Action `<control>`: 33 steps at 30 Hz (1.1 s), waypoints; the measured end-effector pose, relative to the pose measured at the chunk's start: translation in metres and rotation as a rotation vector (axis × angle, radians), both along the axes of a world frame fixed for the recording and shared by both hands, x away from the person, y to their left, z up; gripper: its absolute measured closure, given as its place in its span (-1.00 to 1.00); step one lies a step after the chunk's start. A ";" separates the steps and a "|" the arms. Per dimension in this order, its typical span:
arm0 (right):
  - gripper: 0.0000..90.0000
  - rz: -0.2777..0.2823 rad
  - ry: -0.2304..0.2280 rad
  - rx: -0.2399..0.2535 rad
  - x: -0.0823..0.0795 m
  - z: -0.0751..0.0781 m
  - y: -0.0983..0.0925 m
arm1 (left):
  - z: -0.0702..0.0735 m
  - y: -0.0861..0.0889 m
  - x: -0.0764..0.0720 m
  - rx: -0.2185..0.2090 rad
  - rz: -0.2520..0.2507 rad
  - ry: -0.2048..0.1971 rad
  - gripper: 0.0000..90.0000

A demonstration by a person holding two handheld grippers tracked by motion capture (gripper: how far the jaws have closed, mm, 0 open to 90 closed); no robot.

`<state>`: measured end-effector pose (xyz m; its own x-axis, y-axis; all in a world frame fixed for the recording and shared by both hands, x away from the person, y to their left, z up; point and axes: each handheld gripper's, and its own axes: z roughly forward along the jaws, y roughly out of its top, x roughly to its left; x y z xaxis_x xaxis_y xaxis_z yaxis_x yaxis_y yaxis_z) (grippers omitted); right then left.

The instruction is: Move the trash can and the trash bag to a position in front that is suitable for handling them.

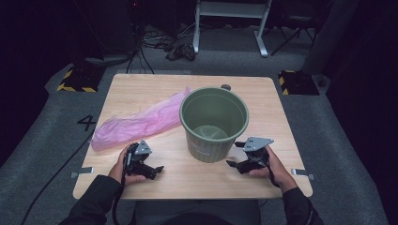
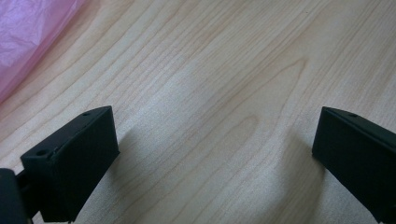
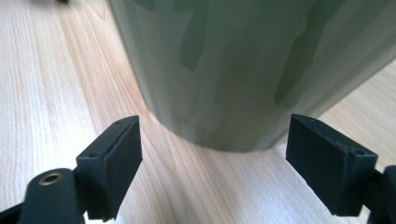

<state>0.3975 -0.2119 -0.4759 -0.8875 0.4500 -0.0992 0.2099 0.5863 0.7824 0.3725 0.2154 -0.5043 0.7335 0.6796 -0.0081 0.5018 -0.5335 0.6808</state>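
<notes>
A green plastic bin (image 1: pixel 214 123) stands upright and open-topped near the middle of the wooden table (image 1: pixel 141 91), a little toward the person's side. It looks empty, its pale floor showing through the mouth. In the right gripper view its ribbed green wall (image 3: pixel 243 65) fills the upper part of the frame, and its base sits flat on the wood just beyond the jaw tips.

The right gripper (image 1: pixel 240 154) lies low on the table just to the right of the bin's foot, aimed at its lower wall. Its jaws stand wide apart with nothing between them but bare wood, and they are close to the bin without touching it.

A crumpled pink plastic bag (image 1: pixel 136 123) lies flat to the left of the bin, stretched from the bin's rim out toward the table's left edge. A corner of the bag (image 2: pixel 28 37) shows at the upper left of the left gripper view.

The left gripper (image 1: pixel 152 169) rests on the table near the front edge, just below the bag's near end and well apart from the bin. Its jaws are also spread wide and hold nothing
</notes>
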 end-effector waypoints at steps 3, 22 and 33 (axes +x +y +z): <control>-0.59 -0.015 0.006 -0.014 0.001 -0.003 -0.005 | 0.001 0.000 0.000 0.014 0.001 0.004 -0.99; -0.59 -0.057 0.037 -0.010 -0.002 -0.012 -0.014 | 0.018 0.030 0.002 0.054 0.123 -0.076 -0.63; -0.58 -0.060 0.036 -0.002 -0.002 -0.013 -0.014 | 0.020 0.055 0.007 0.042 0.192 -0.105 -0.64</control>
